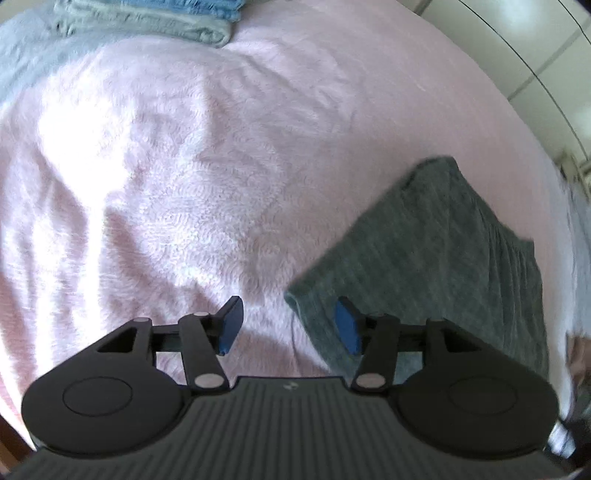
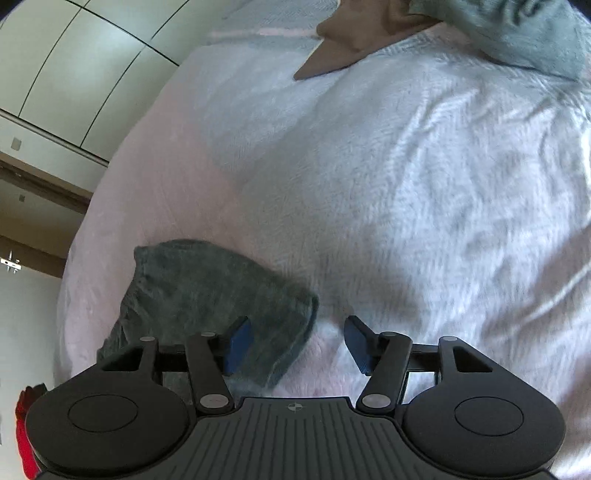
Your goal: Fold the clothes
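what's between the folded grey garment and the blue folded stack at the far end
Only bare pink blanket, rumpled, between the grey garment and the blue folded stack; shown in the left wrist view.

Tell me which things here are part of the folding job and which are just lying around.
Job: dark grey garment, folded stack, brown cloth, teal cloth, both open tools: left, right.
Lying about: pink blanket, red object.

folded towels [image 1: 147, 18] cropped, red object [image 2: 27, 424] cropped
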`<state>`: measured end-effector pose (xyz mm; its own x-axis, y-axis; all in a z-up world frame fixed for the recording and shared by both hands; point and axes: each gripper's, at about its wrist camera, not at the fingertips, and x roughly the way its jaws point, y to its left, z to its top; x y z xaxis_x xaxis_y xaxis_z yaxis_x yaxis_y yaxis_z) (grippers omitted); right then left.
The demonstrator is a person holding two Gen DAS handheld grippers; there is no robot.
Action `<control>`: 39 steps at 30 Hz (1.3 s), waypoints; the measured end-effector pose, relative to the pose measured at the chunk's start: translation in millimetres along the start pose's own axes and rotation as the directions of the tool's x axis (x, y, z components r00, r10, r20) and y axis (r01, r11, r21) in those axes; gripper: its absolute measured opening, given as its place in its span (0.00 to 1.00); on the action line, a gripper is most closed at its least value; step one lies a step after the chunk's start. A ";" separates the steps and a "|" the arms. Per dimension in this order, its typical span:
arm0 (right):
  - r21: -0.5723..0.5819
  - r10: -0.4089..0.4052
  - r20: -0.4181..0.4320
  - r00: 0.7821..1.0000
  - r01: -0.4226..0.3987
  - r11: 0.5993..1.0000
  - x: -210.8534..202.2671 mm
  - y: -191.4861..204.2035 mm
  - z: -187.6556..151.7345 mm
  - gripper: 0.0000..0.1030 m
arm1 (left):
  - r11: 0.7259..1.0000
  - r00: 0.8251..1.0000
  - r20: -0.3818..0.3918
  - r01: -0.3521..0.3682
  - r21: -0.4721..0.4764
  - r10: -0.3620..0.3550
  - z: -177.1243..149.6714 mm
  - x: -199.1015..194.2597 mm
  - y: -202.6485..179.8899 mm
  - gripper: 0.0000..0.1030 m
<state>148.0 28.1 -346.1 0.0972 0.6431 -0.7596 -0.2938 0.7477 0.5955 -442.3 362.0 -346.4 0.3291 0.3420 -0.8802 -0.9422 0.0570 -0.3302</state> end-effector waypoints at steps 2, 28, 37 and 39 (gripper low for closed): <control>0.002 -0.006 -0.004 1.000 0.006 1.000 -2.2 -0.3 0.5 0.58 | 0.998 0.999 -0.017 0.047 -0.033 -0.047 2.0 13.1 2.8 0.28; 0.194 0.236 -0.320 0.917 -0.181 0.964 19.3 16.4 -99.3 0.58 | 0.935 0.937 -0.200 0.229 -0.269 -0.287 -121.4 13.2 -51.6 0.39; 0.129 0.190 -0.327 0.926 -0.156 0.979 41.2 36.7 -116.7 0.03 | 0.933 0.937 -0.181 0.248 -0.261 -0.300 -132.8 36.0 -73.2 0.00; 0.078 0.160 -0.338 0.927 -0.142 0.987 36.5 38.2 -119.8 0.02 | 0.949 0.942 -0.194 0.234 -0.210 -0.275 -136.6 29.6 -74.1 0.00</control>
<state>26.4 60.4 -382.4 -0.2781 0.6606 -0.6973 -0.2292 0.6594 0.7160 -354.2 239.8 -394.6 0.5810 0.1245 -0.8043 -0.8044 -0.0626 -0.5907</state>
